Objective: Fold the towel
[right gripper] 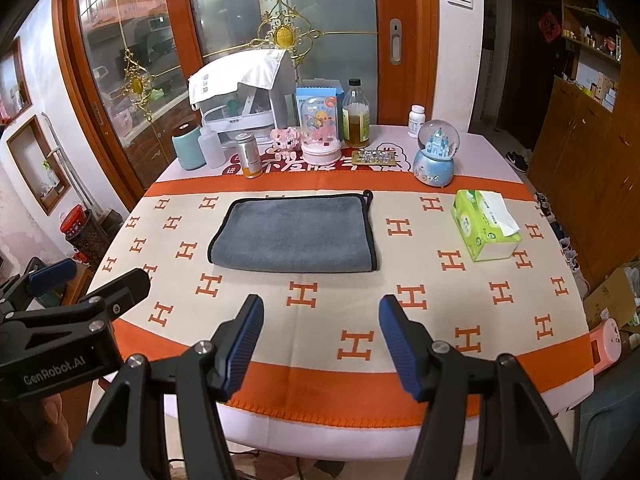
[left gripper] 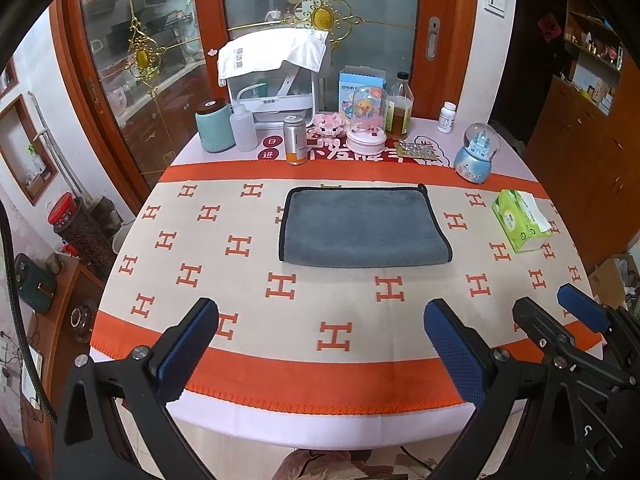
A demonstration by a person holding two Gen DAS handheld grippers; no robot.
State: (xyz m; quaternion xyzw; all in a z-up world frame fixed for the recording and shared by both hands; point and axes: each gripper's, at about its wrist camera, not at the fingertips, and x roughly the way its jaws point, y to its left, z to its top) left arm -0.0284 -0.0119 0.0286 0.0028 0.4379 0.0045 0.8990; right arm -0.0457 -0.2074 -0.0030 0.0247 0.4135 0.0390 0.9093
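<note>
A grey towel (left gripper: 362, 228) with black edging lies flat on the orange-and-cream table cloth (left gripper: 248, 292), folded into a rectangle with its fold along the near edge. It also shows in the right wrist view (right gripper: 296, 234). My left gripper (left gripper: 320, 312) is open and empty, held over the table's near edge, short of the towel. My right gripper (right gripper: 320, 308) is open and empty, also near the front edge. The right gripper shows at the right of the left wrist view (left gripper: 560, 304), and the left gripper shows at the left of the right wrist view (right gripper: 100, 276).
A green tissue pack (left gripper: 520, 220) lies right of the towel. Along the table's back stand a blue snow globe (left gripper: 476, 156), bottles (left gripper: 400, 106), a metal can (left gripper: 295, 140), a teal jar (left gripper: 214, 126) and a white appliance (left gripper: 272, 80).
</note>
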